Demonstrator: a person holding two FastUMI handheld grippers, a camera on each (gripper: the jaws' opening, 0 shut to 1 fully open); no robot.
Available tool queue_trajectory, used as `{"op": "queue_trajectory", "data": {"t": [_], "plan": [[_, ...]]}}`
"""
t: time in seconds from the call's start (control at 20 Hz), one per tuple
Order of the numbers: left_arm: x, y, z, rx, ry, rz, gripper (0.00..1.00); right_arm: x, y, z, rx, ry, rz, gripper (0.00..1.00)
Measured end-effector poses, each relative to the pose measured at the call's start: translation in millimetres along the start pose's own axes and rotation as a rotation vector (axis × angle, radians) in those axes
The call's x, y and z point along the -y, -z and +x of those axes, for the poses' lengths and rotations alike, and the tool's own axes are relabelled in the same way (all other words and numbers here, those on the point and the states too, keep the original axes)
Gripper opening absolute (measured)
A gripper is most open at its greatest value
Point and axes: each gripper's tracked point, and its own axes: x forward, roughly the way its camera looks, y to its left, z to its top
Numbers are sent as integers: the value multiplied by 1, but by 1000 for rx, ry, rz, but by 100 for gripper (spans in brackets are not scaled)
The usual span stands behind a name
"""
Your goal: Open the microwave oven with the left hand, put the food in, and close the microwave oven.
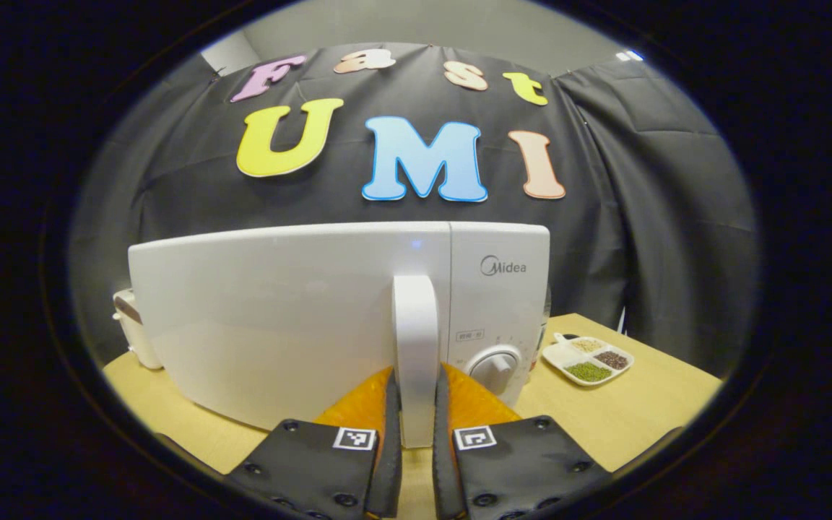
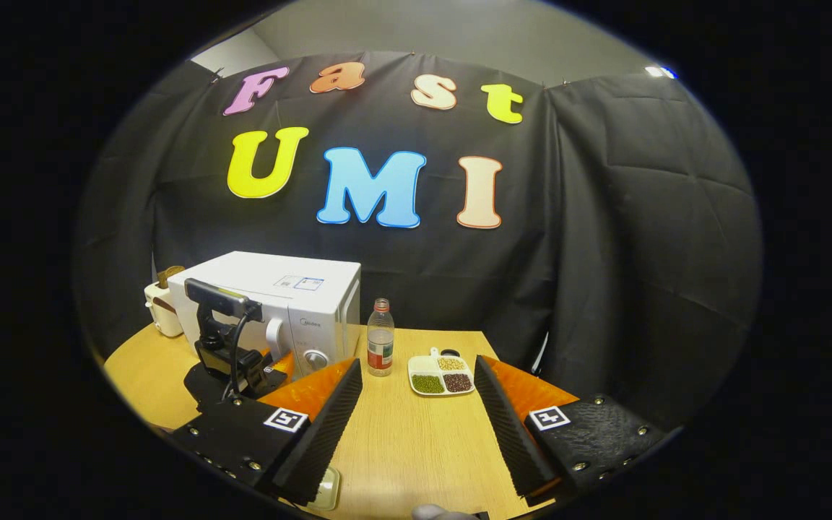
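The white microwave stands on the wooden table with its door closed. My left gripper is shut on the door's vertical handle, one finger pressed on each side. In the right gripper view that gripper sits in front of the microwave. The food is a white divided plate of beans and grains on the table to the right of the microwave. My right gripper hovers wide open with nothing between its fingers, and the plate lies just beyond its fingertips.
A plastic bottle stands between the microwave and the plate. A small white appliance sits to the left of the microwave, near the table's edge. Bare wooden table stretches under my right gripper.
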Motion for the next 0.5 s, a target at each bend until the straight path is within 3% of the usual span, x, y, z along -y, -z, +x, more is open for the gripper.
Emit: {"op": "queue_trajectory", "data": {"t": [0.4,0.5], "plan": [[0,0,-3,-19,26,-24,19,-2,8,-9,-16,-18,-10,96],[-1,10,-26,-39,14,-37,18,-2,8,-12,-15,-26,-18,96]]}}
